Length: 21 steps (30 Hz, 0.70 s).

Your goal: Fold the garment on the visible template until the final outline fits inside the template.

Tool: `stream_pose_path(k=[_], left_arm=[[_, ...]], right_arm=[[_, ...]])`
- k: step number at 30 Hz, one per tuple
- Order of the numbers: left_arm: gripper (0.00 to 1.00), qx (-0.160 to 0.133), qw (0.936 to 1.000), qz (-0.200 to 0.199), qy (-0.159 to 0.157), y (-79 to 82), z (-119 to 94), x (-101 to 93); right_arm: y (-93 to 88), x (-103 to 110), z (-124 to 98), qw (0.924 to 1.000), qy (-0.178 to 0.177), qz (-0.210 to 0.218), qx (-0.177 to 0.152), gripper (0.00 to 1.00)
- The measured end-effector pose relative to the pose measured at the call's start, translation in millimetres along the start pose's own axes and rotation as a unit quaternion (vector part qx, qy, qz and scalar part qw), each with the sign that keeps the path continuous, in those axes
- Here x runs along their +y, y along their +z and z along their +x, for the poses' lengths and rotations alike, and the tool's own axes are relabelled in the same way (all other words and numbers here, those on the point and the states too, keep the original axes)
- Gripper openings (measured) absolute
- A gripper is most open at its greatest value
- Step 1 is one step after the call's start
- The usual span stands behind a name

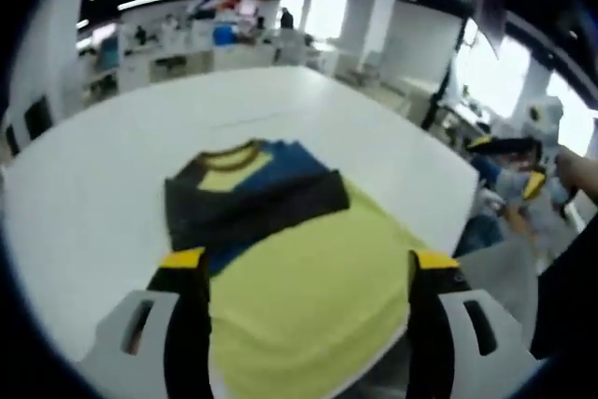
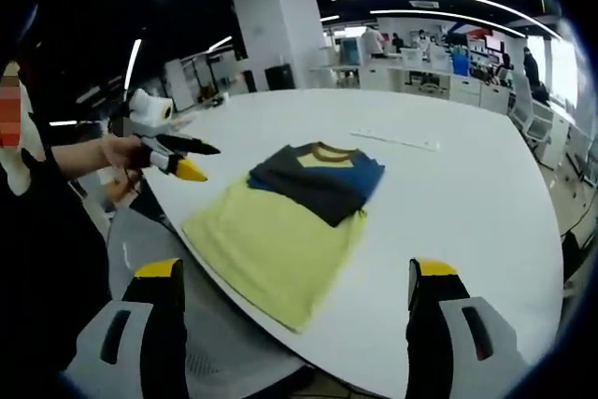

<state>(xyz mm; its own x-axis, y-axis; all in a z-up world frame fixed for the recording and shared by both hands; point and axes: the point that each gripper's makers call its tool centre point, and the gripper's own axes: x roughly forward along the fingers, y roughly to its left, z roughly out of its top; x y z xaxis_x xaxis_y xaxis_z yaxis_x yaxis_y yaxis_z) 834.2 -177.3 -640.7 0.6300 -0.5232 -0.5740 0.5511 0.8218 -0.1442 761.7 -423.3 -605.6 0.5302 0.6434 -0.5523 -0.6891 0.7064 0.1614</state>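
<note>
A T-shirt (image 1: 299, 277) lies flat on the white table (image 1: 112, 165), collar away from me. Its top is blue with a yellow neck patch, dark sleeves are folded across the chest, and the yellow lower half reaches the near table edge. My left gripper (image 1: 308, 263) hovers open over the yellow part, holding nothing. In the right gripper view the T-shirt (image 2: 280, 231) lies left of centre on the table (image 2: 448, 193). My right gripper (image 2: 294, 273) is open and empty before the near edge. The left gripper (image 2: 207, 162), held by a hand (image 2: 121, 151), hangs left of the shirt, clear of it.
A thin pale strip (image 2: 392, 140) lies on the table beyond the shirt. A grey chair (image 2: 149, 240) stands under the near edge. The right gripper (image 1: 505, 165) shows blurred off the table's right side. Desks and shelves (image 1: 187, 44) fill the room behind.
</note>
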Motion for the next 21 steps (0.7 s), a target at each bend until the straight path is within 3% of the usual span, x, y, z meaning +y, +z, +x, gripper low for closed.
stream_pose_path(k=[6,15,21], left_arm=[[0.65,-0.005,0.9996,0.015,-0.024,10.4,45.9,-24.5],[0.49,0.019,0.9986,0.016,-0.046,0.0,91.1,-38.9],[0.42,0.033,0.9974,0.045,-0.046,-3.3,121.2,-47.6]], right_arm=[[-7.1,-5.2,-8.9,0.9999,-0.012,0.009,0.003,0.99],[-10.1,-8.5,-14.2,0.9998,-0.016,0.012,0.007,0.99],[-11.4,-12.2,-11.1,0.9997,-0.014,0.008,0.015,0.99]])
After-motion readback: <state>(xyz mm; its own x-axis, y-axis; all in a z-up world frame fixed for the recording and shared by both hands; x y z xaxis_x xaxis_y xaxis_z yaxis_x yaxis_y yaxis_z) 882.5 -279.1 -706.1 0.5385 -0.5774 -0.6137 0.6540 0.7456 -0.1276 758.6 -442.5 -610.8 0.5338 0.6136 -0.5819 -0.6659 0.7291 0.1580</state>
